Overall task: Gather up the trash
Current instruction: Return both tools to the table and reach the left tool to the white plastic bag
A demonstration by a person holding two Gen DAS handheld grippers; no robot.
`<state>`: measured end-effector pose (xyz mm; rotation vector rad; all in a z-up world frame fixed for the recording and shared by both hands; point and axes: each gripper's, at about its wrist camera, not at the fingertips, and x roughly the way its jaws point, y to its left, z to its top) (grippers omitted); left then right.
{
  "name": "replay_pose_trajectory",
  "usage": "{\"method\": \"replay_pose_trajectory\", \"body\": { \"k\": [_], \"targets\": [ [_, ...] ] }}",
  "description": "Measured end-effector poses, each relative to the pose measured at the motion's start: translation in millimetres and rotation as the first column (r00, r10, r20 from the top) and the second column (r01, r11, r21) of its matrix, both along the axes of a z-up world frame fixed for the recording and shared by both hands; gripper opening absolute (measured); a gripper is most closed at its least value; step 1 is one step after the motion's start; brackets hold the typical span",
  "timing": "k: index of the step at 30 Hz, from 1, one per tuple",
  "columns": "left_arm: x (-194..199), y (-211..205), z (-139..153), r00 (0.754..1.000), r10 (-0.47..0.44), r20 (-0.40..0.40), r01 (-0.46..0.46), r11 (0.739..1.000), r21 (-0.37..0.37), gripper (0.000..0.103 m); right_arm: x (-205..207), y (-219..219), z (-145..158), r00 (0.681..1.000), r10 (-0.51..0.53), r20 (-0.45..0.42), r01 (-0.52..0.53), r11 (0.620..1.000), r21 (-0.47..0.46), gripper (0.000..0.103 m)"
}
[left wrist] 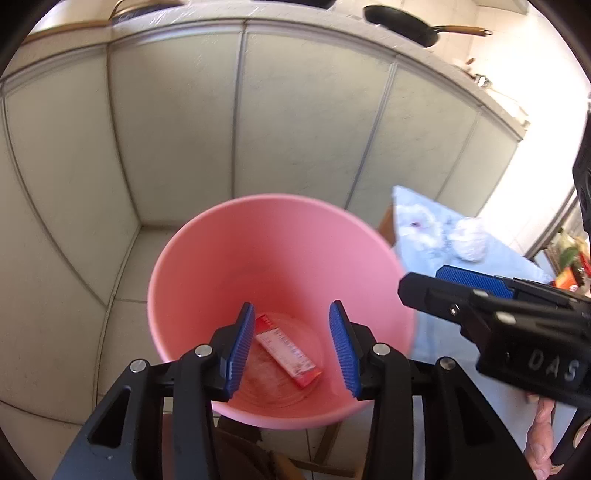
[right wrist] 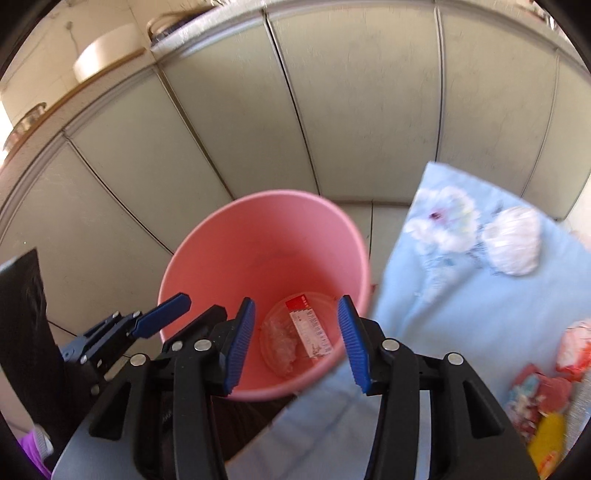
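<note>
Hovering over pink bucket (left wrist: pixel 258 266), left gripper (left wrist: pixel 291 349): jaws parted, blue pads (left wrist: pixel 240 350) apart with nothing between them. Same for right gripper (right wrist: pixel 297 343), seen from its own camera: jaws parted, empty, blue pads (right wrist: pixel 352 343) clear of everything. Noted right gripper's black body also at right edge of left view, marked "DAS", with a bit of the person's hand (left wrist: pixel 543 439) beneath.

Inside bucket, on the bottom: red-and-white wrapper (left wrist: pixel 286 350) lying flat, and beside it a crumpled clear plastic scrap (right wrist: pixel 280 343) (plain only in right view). Bucket itself upright on pale tiled floor (left wrist: pixel 122 280), just beside a table under light blue floral cloth (right wrist: pixel 436 302).

On that cloth, well apart from bucket: crumpled white wad (right wrist: pixel 513 247); further toward near right edge, reddish wrappers (right wrist: pixel 543 391) and something yellow (right wrist: pixel 550 439), too blurred to name.

Beyond, pale cabinet doors (left wrist: pixel 177 122); dark frying pan (left wrist: pixel 402 24) on counter above.
</note>
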<state>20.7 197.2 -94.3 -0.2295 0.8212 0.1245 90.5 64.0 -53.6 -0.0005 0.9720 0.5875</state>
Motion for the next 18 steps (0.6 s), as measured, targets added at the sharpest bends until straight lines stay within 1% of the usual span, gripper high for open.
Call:
{"method": "replay_pose_trajectory", "body": {
  "k": [4, 5, 6, 8, 9, 10, 13, 18],
  "targets": [
    [-3.9, -17.0, 16.7, 0.998, -0.043, 0.036, 0.043, 0.999, -0.001, 0.042, -22.0, -29.0, 15.5, 0.997, -0.034, 0.073, 0.035, 0.999, -0.002, 0.048],
    [-3.8, -20.6, 19.6, 0.998, -0.05, 0.042, 0.05, 0.999, -0.003, 0.042, -16.8, -31.0, 19.2, 0.995, -0.047, 0.087, 0.048, 0.999, -0.005, 0.048],
    [-4.5, -25.9, 22.8, 0.997, -0.061, 0.05, 0.061, 0.998, -0.006, 0.042, -20.1, -35.9, 18.1, 0.993, -0.061, 0.102, 0.062, 0.998, -0.008, 0.048],
    [-3.1, -40.5, 28.1, 0.994, -0.093, 0.062, 0.093, 0.996, 0.002, 0.042, -27.3, -57.8, 29.7, 0.987, -0.095, 0.13, 0.097, 0.995, -0.01, 0.048],
    [-1.6, -47.7, 29.5, 0.992, -0.108, 0.066, 0.107, 0.994, 0.008, 0.042, -37.8, -69.7, 23.7, 0.984, -0.111, 0.143, 0.114, 0.993, -0.016, 0.048],
    [-2.0, -54.8, 32.2, 0.99, -0.123, 0.069, 0.122, 0.992, 0.012, 0.042, -41.8, -78.4, 26.0, 0.98, -0.128, 0.155, 0.134, 0.991, -0.023, 0.048],
    [-2.9, -76.6, 40.3, 0.983, -0.163, 0.079, 0.163, 0.987, 0.018, 0.042, -55.6, -100.5, 35.7, 0.961, -0.199, 0.19, 0.209, 0.977, -0.033, 0.048],
    [-4.7, -111.6, 51.0, 0.97, -0.226, 0.095, 0.223, 0.974, 0.034, 0.042, -72.8, -139.1, 38.6, 0.925, -0.301, 0.233, 0.323, 0.945, -0.058, 0.048]
  ]
}}
